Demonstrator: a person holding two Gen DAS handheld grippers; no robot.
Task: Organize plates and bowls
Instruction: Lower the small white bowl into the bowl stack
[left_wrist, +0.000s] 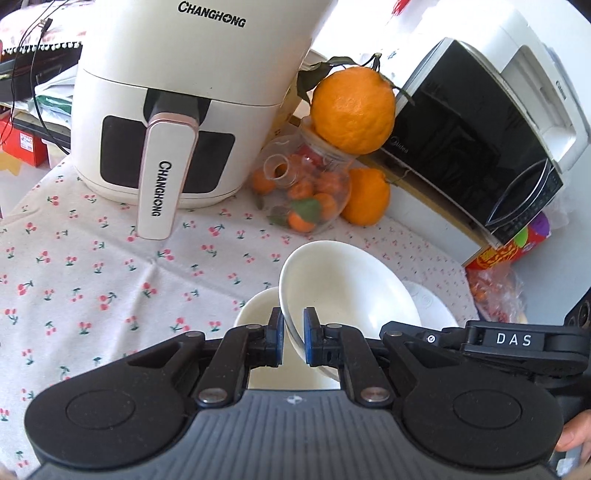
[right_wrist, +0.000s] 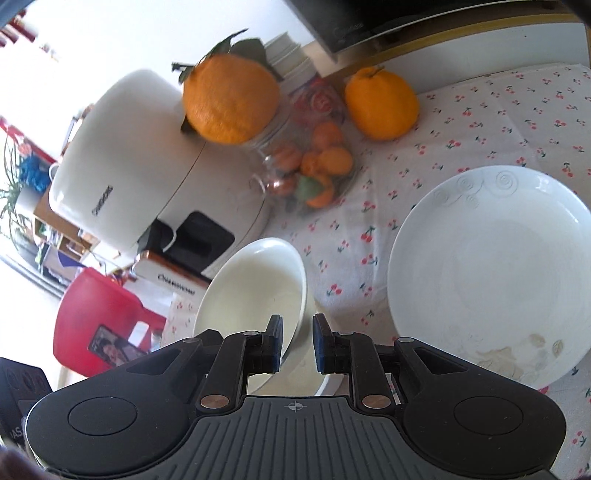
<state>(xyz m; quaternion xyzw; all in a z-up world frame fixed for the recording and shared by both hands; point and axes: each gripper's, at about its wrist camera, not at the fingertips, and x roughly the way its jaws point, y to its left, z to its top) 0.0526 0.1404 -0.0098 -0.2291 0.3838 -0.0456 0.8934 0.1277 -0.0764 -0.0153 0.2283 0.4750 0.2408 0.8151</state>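
Note:
In the left wrist view my left gripper (left_wrist: 293, 341) is shut on the near rim of a white bowl (left_wrist: 347, 288), held tilted above the tablecloth. A second white bowl (left_wrist: 256, 310) sits just left of and below it. A white plate (left_wrist: 432, 306) lies behind it on the right. In the right wrist view my right gripper (right_wrist: 297, 345) is shut on the rim of a white bowl (right_wrist: 255, 291), tilted. A large white plate (right_wrist: 491, 269) with swirl marks lies on the cloth to the right. The other gripper (left_wrist: 517, 339) shows at the right edge.
A white air fryer (left_wrist: 177, 110) stands at the back left. A glass jar of small oranges (left_wrist: 306, 192) with a big orange (left_wrist: 351, 110) on top stands behind the bowls, another orange (left_wrist: 367, 199) beside it. A black microwave (left_wrist: 472, 136) is at the right. A red stool (right_wrist: 96, 321) stands off the table.

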